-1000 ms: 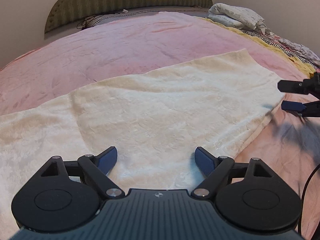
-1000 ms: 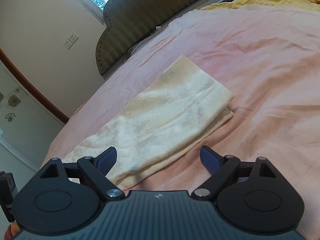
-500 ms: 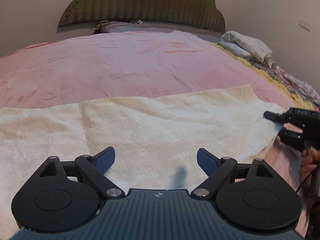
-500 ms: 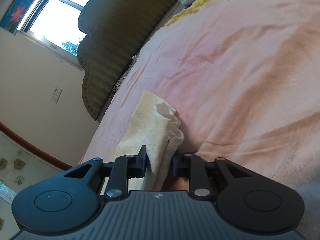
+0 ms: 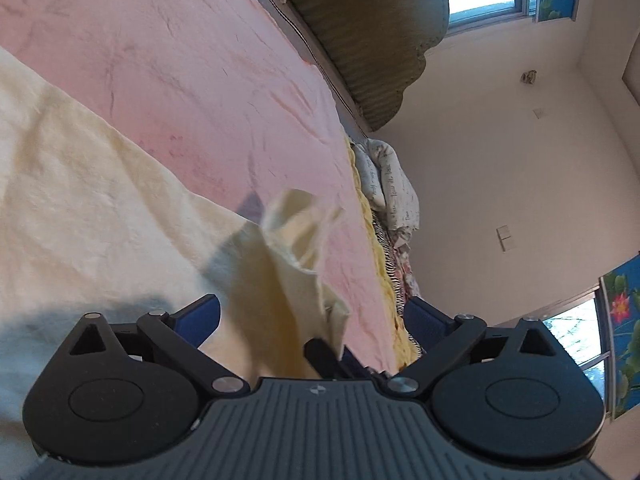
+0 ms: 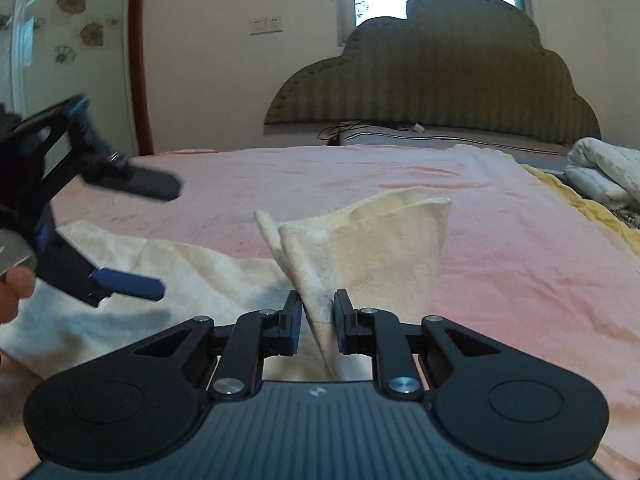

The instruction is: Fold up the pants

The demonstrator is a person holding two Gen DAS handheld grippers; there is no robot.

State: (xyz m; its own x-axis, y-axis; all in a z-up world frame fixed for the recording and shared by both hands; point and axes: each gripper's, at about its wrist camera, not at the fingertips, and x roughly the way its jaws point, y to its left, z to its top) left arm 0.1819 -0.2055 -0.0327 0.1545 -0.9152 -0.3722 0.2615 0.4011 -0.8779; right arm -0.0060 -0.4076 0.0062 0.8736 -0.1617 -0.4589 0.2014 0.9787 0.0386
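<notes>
The cream pants (image 5: 80, 208) lie along the pink bed, also seen in the right wrist view (image 6: 192, 268). My right gripper (image 6: 317, 312) is shut on one end of the pants and holds that end (image 6: 380, 248) lifted off the bed. In the left wrist view the right gripper's fingers (image 5: 324, 356) show low in the middle, pinching the raised cloth (image 5: 292, 248). My left gripper (image 5: 312, 316) is open, its jaws on either side of the raised cloth. It also shows at the left of the right wrist view (image 6: 132, 236), open and tilted.
The pink bedspread (image 6: 520, 264) covers the bed. A dark green headboard (image 6: 436, 92) stands at the back. A folded white quilt (image 6: 604, 172) and a yellow blanket edge (image 6: 592, 208) lie at the right side. A cable (image 6: 368, 126) lies by the headboard.
My right gripper has lifted the pants end and swung toward the headboard. My left gripper has rolled and moved close to the raised end, still open.
</notes>
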